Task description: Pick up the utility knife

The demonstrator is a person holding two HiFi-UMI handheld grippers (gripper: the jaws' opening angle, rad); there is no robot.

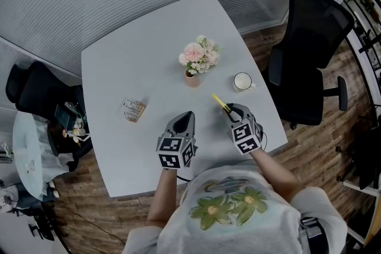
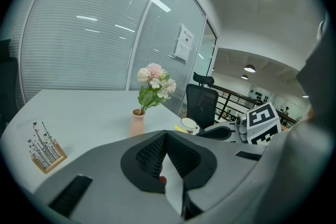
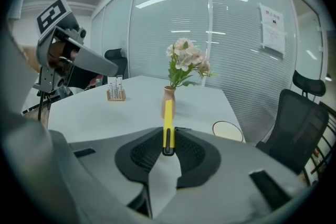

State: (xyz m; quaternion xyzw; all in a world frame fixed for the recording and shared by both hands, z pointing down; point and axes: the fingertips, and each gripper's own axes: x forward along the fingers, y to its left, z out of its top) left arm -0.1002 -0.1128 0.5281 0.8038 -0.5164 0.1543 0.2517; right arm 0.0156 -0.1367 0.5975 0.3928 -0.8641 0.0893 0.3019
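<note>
The utility knife (image 3: 168, 126) is a slim yellow and black bar. My right gripper (image 3: 168, 148) is shut on its black end, and the yellow end sticks out ahead, lifted off the table. In the head view the right gripper (image 1: 233, 112) hovers over the table's right front part with the knife (image 1: 221, 102) pointing toward the vase. My left gripper (image 1: 186, 118) hangs over the front middle of the table. Its jaws (image 2: 167, 136) meet at the tips with nothing between them.
A pink vase of flowers (image 1: 196, 62) stands mid-table, a white cup (image 1: 242, 81) to its right, and a small card holder (image 1: 133, 109) at the left. Black office chairs (image 1: 309, 50) stand along the right side and at the left edge. The white table (image 1: 131, 50) has blinds behind it.
</note>
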